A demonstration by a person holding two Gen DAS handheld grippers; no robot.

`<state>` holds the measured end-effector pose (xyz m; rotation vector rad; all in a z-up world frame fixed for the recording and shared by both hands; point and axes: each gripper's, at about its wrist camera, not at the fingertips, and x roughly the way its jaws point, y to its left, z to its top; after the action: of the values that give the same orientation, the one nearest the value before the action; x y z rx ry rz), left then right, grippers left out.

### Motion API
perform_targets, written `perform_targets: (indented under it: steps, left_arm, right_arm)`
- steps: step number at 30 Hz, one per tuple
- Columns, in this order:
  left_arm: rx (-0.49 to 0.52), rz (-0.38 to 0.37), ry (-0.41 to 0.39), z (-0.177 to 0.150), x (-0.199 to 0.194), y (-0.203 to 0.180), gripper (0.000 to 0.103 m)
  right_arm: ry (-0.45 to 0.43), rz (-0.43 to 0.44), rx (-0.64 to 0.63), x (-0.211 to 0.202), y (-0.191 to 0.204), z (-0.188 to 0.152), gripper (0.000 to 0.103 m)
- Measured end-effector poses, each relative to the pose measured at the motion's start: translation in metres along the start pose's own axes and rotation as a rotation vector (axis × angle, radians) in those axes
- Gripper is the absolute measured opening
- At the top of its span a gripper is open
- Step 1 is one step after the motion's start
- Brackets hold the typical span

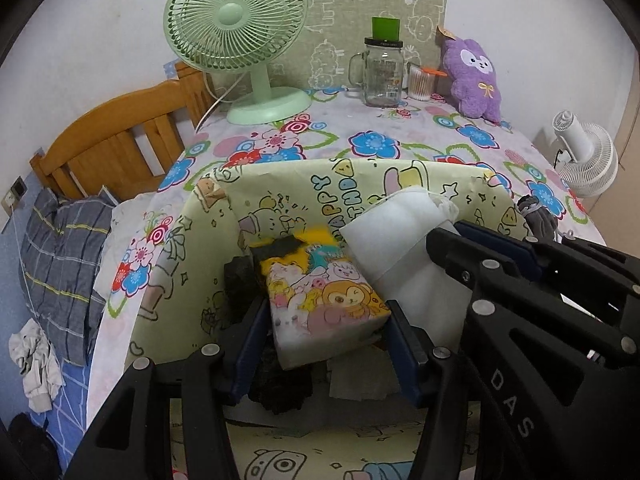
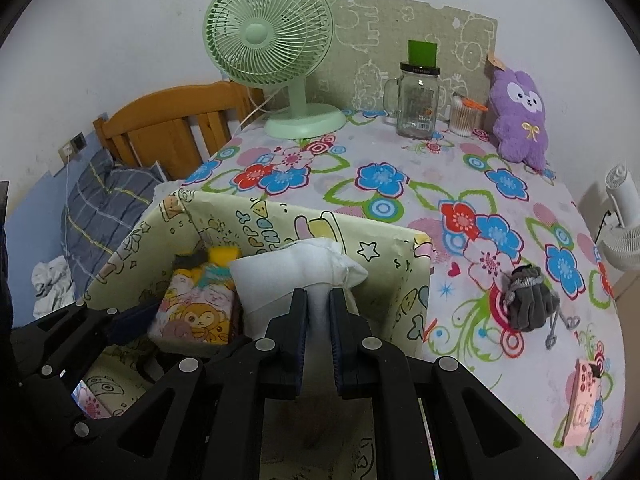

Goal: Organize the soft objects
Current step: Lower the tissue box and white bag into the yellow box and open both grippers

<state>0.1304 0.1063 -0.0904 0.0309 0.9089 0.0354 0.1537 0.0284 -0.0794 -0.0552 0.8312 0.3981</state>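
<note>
left gripper [image 1: 326,322]: fingers clamp tissue pack [image 1: 324,300] | right gripper [image 2: 319,334]: fingers pinch white foam [image 2: 296,280]

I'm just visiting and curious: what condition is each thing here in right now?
Left gripper: shut on the cartoon tissue pack.
Right gripper: shut on the white foam roll.
Box: open-topped, soft items inside.
Green fan: upright; spinning cannot be told.
Glass jar: lid on, upright.
Purple plush: leaning against the back panel.
Grey pouch: lying on the table.

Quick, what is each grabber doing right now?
Left gripper: shut on the cartoon tissue pack, over the box.
Right gripper: shut on the white foam roll.
</note>
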Motion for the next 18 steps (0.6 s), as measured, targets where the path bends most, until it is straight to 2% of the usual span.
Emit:
perform_targets:
  steps: [4, 9, 10, 11, 14, 16, 18]
  left_arm:
    - [0.002, 0.004, 0.003, 0.002, 0.001, -0.001, 0.061]
    - [0.0, 0.016, -0.007, 0.002, -0.002, 0.0, 0.075]
    - [-0.004, 0.022, -0.013, 0.002, -0.003, 0.0, 0.079]
    - [-0.014, 0.029, -0.025, 0.002, -0.006, 0.002, 0.086]
    - [-0.037, 0.024, -0.047, 0.002, -0.013, 0.008, 0.094]
    - [-0.037, 0.022, -0.054, 0.002, -0.016, 0.009, 0.095]
    - [-0.03, 0.022, -0.064, 0.001, -0.021, 0.007, 0.096]
  right_arm:
    - [0.0, 0.004, -0.007, 0.002, -0.004, 0.002, 0.012]
    - [0.006, 0.005, -0.025, -0.001, -0.001, 0.004, 0.024]
    - [0.007, 0.008, -0.029, -0.002, 0.0, 0.004, 0.033]
    - [0.01, 0.013, -0.03, -0.003, 0.0, 0.005, 0.047]
    - [-0.013, 0.03, -0.022, -0.014, 0.003, 0.005, 0.073]
    - [-0.036, 0.009, -0.015, -0.021, 0.004, 0.005, 0.079]
    - [-0.049, 0.006, -0.023, -0.027, 0.005, 0.004, 0.079]
